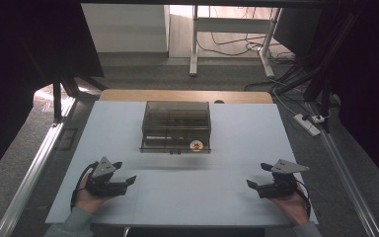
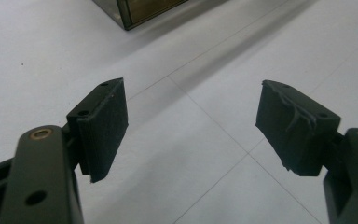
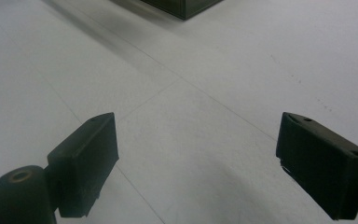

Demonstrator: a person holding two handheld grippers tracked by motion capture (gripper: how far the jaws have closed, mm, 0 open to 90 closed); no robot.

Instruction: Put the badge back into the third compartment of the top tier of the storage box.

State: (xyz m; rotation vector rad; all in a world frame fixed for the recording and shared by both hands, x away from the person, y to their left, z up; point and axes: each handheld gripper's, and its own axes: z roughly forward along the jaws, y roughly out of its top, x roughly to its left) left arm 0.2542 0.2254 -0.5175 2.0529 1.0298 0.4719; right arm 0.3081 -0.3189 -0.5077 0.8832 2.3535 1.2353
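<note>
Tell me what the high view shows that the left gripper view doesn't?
High view alone: the whole smoky see-through lidded box with a round sticker on its front, both of the person's hands, the left claw and the right claw near the table's front edge, plus floor cables and a power strip.

Left gripper view alone: a close look at that claw's two black pads, wide apart, the other one's facing scuffed and peeling.

Both: the white table and the box, here just a corner.

Box (image 1: pixel 176 127) contents blurred behind tinted lid — front sticker (image 1: pixel 196 145) too small.
</note>
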